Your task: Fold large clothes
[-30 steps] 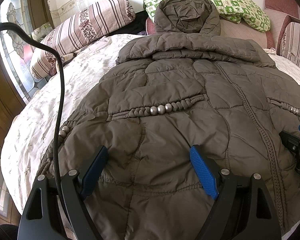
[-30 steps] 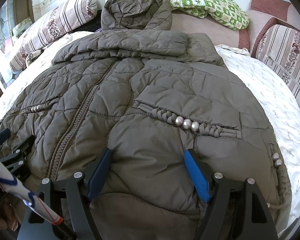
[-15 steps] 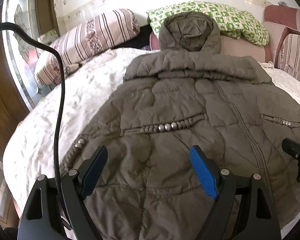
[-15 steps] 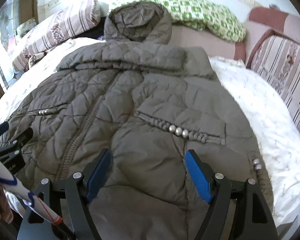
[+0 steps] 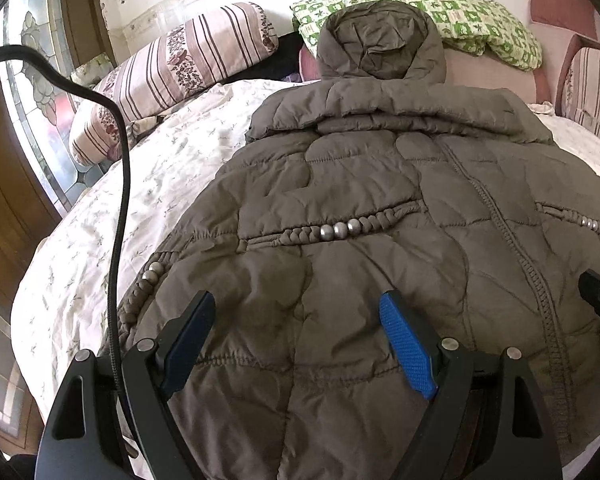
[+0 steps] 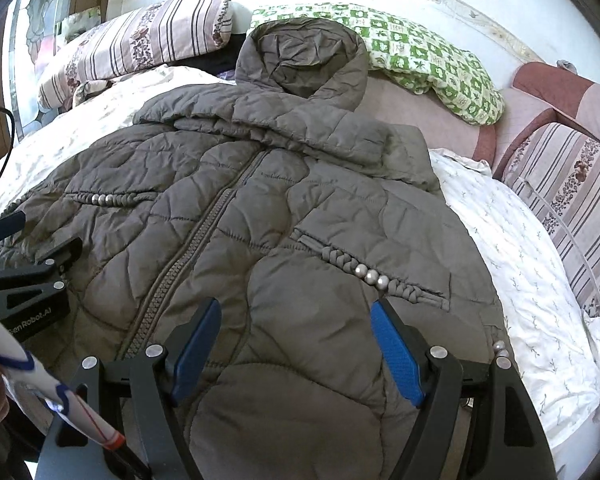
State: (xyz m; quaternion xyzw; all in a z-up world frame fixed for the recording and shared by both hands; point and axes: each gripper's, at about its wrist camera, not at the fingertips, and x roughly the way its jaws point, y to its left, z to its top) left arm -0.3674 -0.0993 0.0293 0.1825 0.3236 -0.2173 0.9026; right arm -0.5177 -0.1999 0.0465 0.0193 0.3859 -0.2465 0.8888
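A large grey-brown quilted hooded coat point(image 5: 364, 184) lies front up and zipped on the bed, hood towards the pillows; it also shows in the right wrist view point(image 6: 284, 216). Its sleeves look folded in over the front. My left gripper point(image 5: 298, 300) is open and empty, hovering over the coat's lower left part near the hem. My right gripper point(image 6: 296, 308) is open and empty over the lower right part, below the braided pocket trim with metal beads point(image 6: 370, 274). The left gripper also appears at the left edge of the right wrist view point(image 6: 28, 280).
The bed has a white flowered sheet point(image 5: 100, 232). A striped bolster point(image 5: 172, 76) and a green checked pillow point(image 6: 428, 60) lie at the head. A striped sofa cushion point(image 6: 572, 184) stands at the right. A black cable point(image 5: 120, 184) hangs at the left.
Both grippers have pulled back and risen a little from the coat, so more of the bed and wall shows. Both stay open. The coat has not moved.
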